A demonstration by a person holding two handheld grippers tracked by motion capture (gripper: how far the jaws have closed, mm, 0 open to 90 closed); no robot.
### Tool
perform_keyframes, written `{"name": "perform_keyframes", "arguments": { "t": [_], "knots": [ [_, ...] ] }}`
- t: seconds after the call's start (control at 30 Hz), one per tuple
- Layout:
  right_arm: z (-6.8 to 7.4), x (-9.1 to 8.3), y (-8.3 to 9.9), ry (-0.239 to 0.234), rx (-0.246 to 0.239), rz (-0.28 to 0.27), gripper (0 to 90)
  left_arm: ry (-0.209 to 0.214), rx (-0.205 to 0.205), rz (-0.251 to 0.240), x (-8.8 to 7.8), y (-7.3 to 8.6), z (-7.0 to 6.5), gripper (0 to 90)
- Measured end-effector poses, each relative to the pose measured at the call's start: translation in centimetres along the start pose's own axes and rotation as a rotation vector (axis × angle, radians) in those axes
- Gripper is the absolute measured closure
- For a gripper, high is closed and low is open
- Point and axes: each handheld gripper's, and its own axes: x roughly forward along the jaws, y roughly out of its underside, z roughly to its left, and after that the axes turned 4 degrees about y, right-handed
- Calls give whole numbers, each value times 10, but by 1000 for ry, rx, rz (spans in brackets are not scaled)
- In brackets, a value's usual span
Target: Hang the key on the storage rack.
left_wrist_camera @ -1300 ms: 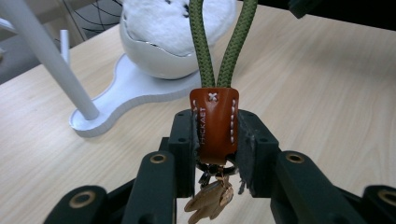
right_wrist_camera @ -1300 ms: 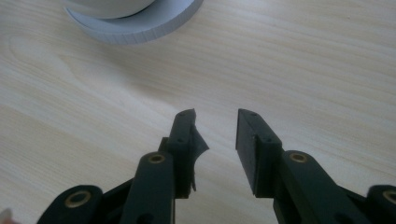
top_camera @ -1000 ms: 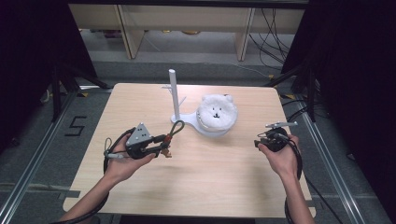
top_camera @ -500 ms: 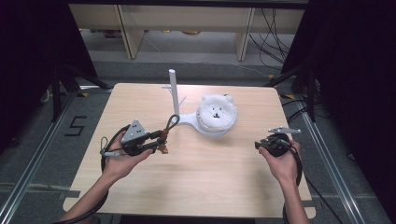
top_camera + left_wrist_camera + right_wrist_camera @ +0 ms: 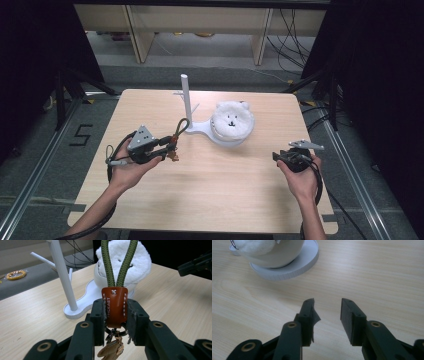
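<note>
both grippers matter here: the left gripper (image 5: 115, 312) is clamped on the brown leather tab of the olive cord key loop (image 5: 114, 307), at nine o'clock of the white peg stand (image 5: 189, 111), while the right gripper (image 5: 327, 305), its empty jaws just widening, idles at four o'clock, so hanging falls to the left.

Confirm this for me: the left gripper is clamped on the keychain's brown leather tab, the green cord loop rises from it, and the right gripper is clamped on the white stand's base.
One part is wrong. The right gripper holds nothing: the right gripper view shows its jaws open over bare table; they have just been opening. The white stand is untouched. The left gripper does clamp the leather tab, green cord loop rising.
</note>
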Motion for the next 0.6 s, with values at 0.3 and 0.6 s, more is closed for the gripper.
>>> {"name": "perform_keyframes", "arguments": {
  "t": [0.3,0.6],
  "knots": [
    [1,2,8,-4,15,-57,627,-21,-9,-9,-1,-2,5,689],
    [1,1,11,8,21,-73,626,-34,-25,-33,2,-3,10,689]
  ]
}}
